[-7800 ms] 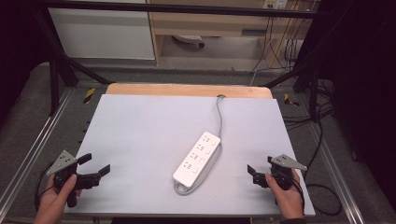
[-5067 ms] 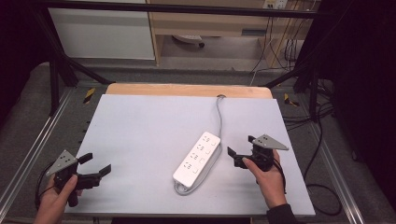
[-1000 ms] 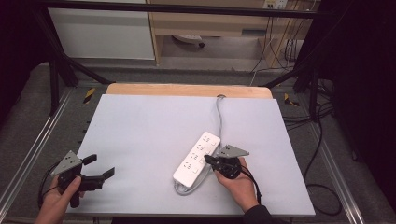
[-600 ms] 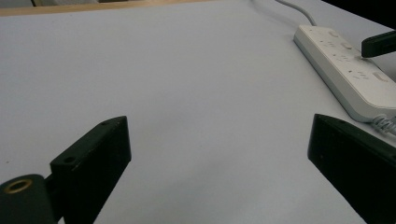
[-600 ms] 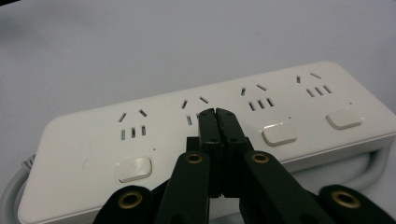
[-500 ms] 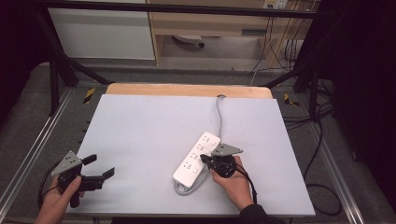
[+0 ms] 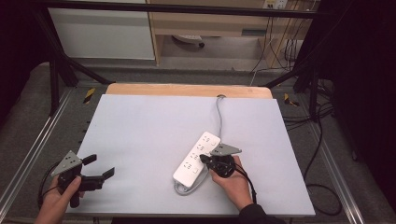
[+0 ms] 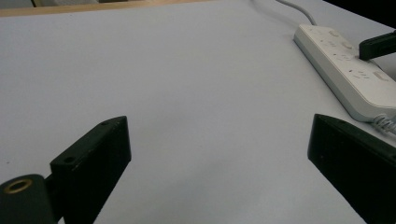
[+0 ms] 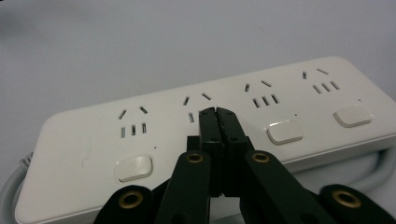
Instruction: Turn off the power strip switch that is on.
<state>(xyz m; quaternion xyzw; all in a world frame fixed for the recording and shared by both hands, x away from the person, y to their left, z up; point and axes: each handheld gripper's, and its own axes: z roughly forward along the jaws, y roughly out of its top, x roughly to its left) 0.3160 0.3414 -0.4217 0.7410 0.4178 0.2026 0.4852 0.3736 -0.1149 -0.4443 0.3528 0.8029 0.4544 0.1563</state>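
High view: overhead, facing forward. Gripper views: low, close. All share the power strip [image 7: 197,159] [image 8: 348,70] [image 9: 201,135].

No text, brand, number or sign could be read anywhere in the pictures. The white power strip [image 9: 205,135] bore only socket slots and blank switches, with no legible marking on its face. The worktop [image 7: 140,126] carried no label, and what lay on the far shelves was too small and blurred to read.
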